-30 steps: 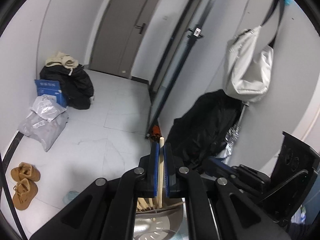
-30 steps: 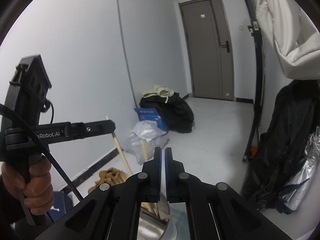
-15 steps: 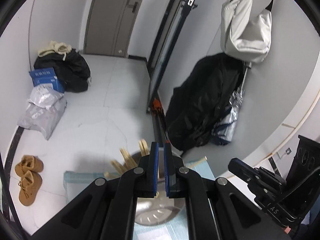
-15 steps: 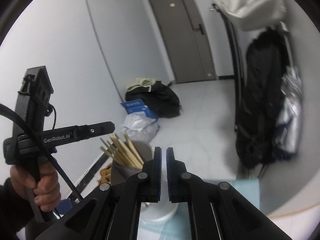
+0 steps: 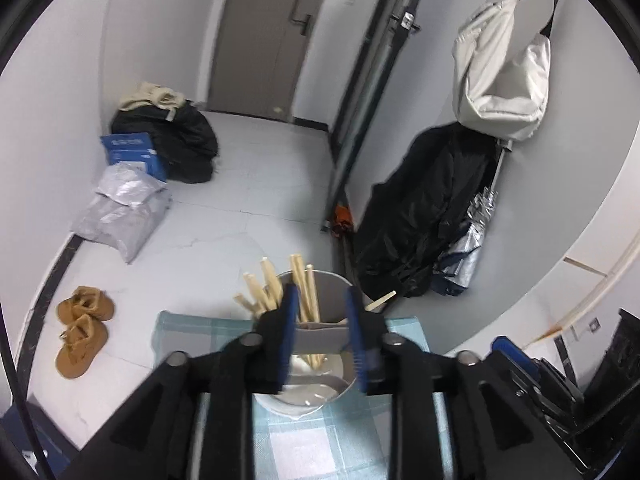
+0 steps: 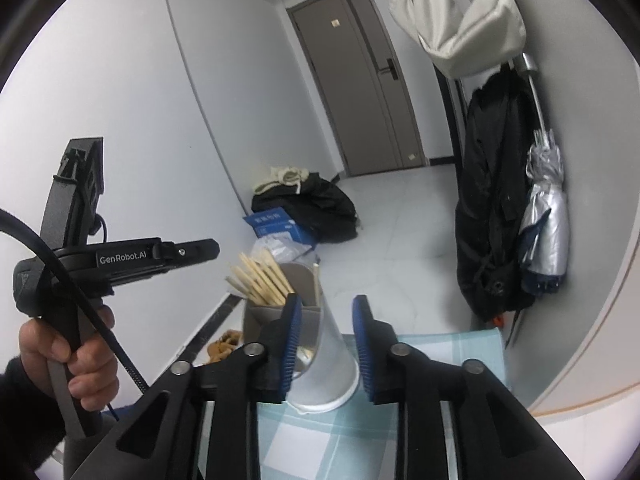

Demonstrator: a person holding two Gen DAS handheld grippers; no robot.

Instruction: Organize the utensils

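A grey divided utensil holder (image 5: 322,364) stands on a checked light-blue cloth (image 5: 320,448). Several wooden chopsticks (image 5: 276,292) lean in its left compartment, and one single chopstick (image 5: 380,301) leans in the right one. My left gripper (image 5: 320,316) is open and empty, its jaws just above the holder's rim. In the right wrist view the holder (image 6: 320,344) sits between the jaws of my open, empty right gripper (image 6: 326,320), with the chopsticks (image 6: 260,282) sticking up to the left. The left gripper's body (image 6: 120,258) shows there, held in a hand.
The cloth covers a small table over a white tiled floor. On the floor lie brown slippers (image 5: 82,330), grey parcels (image 5: 120,210), a blue box (image 5: 132,152) and black bags (image 5: 176,140). A black coat (image 5: 428,216) and white bag (image 5: 500,80) hang on the right wall.
Both grippers have opened from shut. The left gripper let go of the chopstick it held, which now stands in the holder. Both views tilted down towards the holder.
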